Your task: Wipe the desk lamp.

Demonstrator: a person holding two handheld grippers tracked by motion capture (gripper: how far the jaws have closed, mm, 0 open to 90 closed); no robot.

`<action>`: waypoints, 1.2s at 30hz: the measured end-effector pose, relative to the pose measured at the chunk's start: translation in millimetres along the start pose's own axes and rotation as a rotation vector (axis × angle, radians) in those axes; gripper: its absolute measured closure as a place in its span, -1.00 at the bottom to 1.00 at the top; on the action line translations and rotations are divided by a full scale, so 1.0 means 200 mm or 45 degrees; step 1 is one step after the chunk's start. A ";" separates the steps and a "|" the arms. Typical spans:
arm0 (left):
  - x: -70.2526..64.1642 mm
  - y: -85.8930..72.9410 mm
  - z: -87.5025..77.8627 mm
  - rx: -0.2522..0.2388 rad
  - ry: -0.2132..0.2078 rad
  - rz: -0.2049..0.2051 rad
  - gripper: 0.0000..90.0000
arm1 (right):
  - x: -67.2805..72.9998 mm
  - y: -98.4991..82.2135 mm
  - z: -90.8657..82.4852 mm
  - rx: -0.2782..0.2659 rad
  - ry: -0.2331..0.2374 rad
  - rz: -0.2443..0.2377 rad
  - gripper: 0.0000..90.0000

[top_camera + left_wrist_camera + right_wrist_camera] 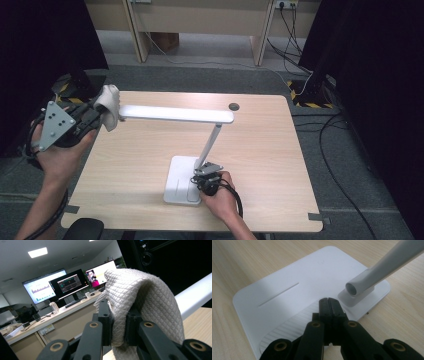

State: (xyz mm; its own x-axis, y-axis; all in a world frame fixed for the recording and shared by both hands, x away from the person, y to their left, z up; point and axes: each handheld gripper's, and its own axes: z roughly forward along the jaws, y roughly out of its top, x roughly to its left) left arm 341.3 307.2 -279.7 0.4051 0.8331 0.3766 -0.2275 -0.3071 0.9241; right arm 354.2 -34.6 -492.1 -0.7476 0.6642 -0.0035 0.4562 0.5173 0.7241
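A white desk lamp stands on the wooden table (260, 135), its flat base (181, 180) near the front and its long head bar (175, 114) reaching left. My left gripper (97, 116) is shut on a cream quilted cloth (110, 106) right at the left tip of the head bar. In the left gripper view the cloth (140, 302) is pinched between the jaws and drapes over them, with the lamp head (195, 296) to its right. My right gripper (202, 177) is shut with nothing in it, and its tips (331, 305) rest on the lamp base (294, 290) beside the arm's foot (362, 287).
A round cable hole (233, 106) sits in the table's far edge. Black curtains flank both sides, and cables (330, 150) lie on the floor to the right. A desk with monitors (70, 283) lies beyond the left gripper.
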 end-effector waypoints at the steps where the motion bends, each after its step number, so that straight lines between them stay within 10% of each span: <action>1: 0.00 0.01 0.00 -0.001 -0.002 0.005 0.75 | 0.00 0.00 0.00 0.000 0.001 0.001 1.00; 22: -0.07 0.07 0.08 0.076 -0.126 0.099 0.75 | 0.00 0.00 0.00 0.007 0.008 -0.003 1.00; 36: -0.12 0.07 0.13 0.099 -0.191 0.059 0.75 | 0.00 0.00 0.00 0.007 0.011 0.003 1.00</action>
State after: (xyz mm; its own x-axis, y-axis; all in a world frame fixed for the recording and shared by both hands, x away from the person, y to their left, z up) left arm 350.6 271.6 -273.4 0.5246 0.7412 0.4189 -0.1824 -0.3828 0.9056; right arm 355.5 -34.5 -491.6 -0.7507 0.6607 0.0040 0.4606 0.5190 0.7200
